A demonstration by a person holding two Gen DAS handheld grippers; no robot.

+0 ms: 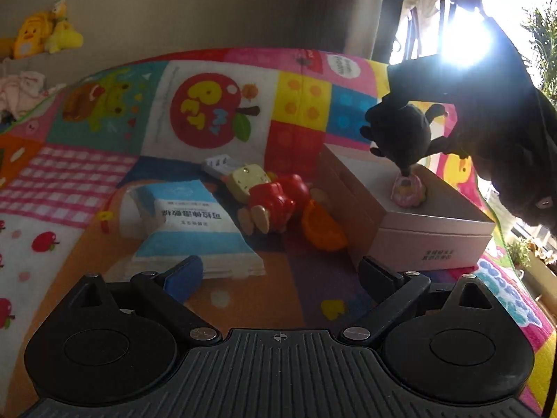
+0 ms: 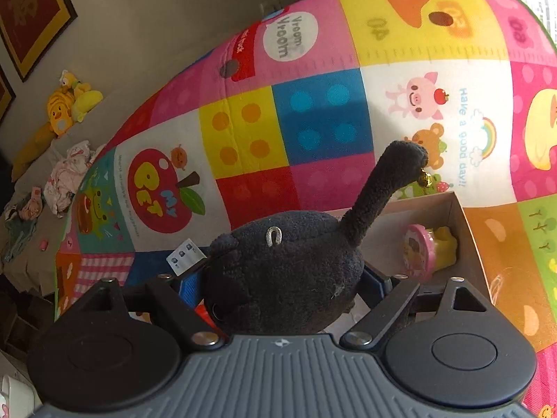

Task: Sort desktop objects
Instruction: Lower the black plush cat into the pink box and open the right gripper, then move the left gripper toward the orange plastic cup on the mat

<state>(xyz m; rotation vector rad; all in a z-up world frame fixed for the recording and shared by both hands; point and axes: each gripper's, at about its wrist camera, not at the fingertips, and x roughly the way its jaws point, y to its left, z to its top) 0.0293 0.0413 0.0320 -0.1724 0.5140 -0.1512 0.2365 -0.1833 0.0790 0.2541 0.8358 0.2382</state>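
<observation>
We saw a black plush cat (image 2: 289, 271), pink box (image 1: 431, 233), red figurine (image 1: 275, 198), multicolour patchwork mat (image 2: 278, 122) w/ pink gingham.

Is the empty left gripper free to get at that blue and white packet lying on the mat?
Probably yes. The left gripper is open and holds nothing, and the blue and white packet lies just ahead of its fingers, uncovered. The red toy figure lies beside it, not over it.

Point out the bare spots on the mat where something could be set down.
Free: mat between the left tongs and the blue-white packet; also the far mat behind the red doll. Crowded: packet, doll, orange piece and box sit close together.
</observation>
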